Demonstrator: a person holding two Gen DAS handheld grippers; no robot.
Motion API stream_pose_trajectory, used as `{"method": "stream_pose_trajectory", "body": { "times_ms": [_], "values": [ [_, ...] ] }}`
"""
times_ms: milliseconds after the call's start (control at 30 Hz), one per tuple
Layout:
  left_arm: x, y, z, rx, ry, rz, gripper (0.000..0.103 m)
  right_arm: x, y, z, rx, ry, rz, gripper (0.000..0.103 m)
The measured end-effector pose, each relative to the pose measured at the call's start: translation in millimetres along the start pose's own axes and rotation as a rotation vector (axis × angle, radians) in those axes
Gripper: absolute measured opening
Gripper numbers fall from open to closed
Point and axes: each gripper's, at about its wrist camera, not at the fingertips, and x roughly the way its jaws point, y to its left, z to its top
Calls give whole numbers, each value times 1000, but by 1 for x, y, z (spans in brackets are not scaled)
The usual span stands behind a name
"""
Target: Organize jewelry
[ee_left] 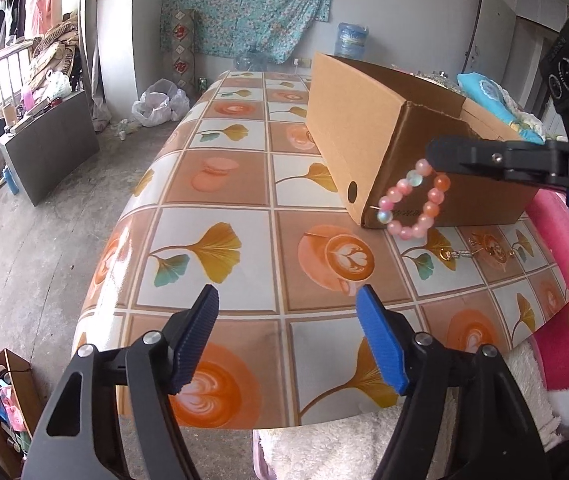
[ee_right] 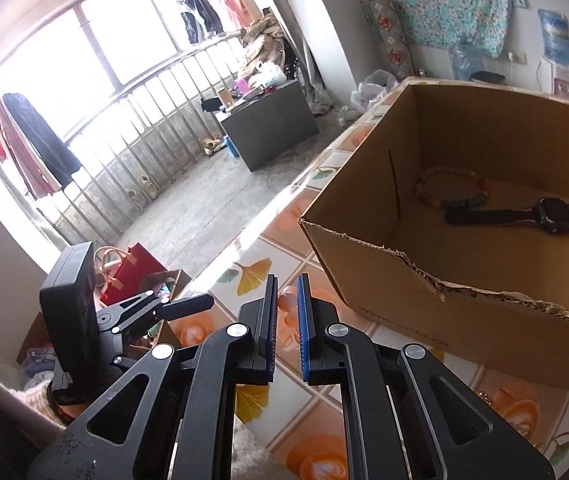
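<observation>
My right gripper (ee_left: 430, 156) is shut on a pink and orange bead bracelet (ee_left: 414, 200) and holds it in the air in front of the cardboard box (ee_left: 348, 120). In the right wrist view the gripper (ee_right: 286, 292) pinches the beads (ee_right: 286, 304) just left of the open box (ee_right: 364, 248). Inside the box lie a multicoloured bead bracelet (ee_right: 450, 188) and a black watch (ee_right: 524, 214). My left gripper (ee_left: 288, 300) is open and empty above the table's near edge. Small gold jewelry pieces (ee_left: 472, 252) lie on the tablecloth (ee_left: 224, 184) near the box.
The table carries a tiled leaf-and-coffee pattern cloth. A pink cushion (ee_left: 556, 240) lies to the right of the box. A white fluffy cloth (ee_left: 324, 448) lies at the near edge. A paper bag with items (ee_left: 4, 400) stands on the floor at left.
</observation>
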Motion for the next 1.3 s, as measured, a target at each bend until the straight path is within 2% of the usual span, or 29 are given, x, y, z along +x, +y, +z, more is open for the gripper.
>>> {"method": "stream_pose_trajectory", "body": {
  "times_ms": [100, 167, 267, 533, 633, 667, 867, 1000, 1100, 1200, 1300],
  "values": [
    [-3, 0, 0, -11, -1, 6, 69, 13, -11, -10, 37, 41, -61, 9],
    [-3, -2, 1, -10, 0, 3, 69, 14, -18, -18, 56, 57, -103, 14],
    [-1, -9, 2, 11, 4, -6, 69, -1, -26, -26, 79, 34, -141, 24],
    [-5, -43, 9, 99, -26, -72, 69, -65, -53, -47, 158, -48, -236, 25],
    [-4, -62, 10, 134, -33, -124, 65, -82, -62, -64, 190, -49, -273, 25],
    [-3, -68, 11, 148, -31, -141, 61, -87, -64, -72, 202, -48, -282, 25],
    [10, -108, 16, 241, -15, -247, 47, -97, -71, -110, 253, -25, -307, 25],
    [30, -132, 18, 281, 35, -298, 38, -93, -74, -125, 283, -2, -285, 25],
    [47, -139, 19, 280, 75, -276, 38, -89, -77, -130, 286, 12, -271, 25],
    [62, -135, 22, 239, 119, -250, 38, -89, -84, -125, 289, 19, -257, 25],
    [69, -127, 25, 207, 132, -226, 38, -87, -91, -124, 291, 30, -251, 25]
  ]
}}
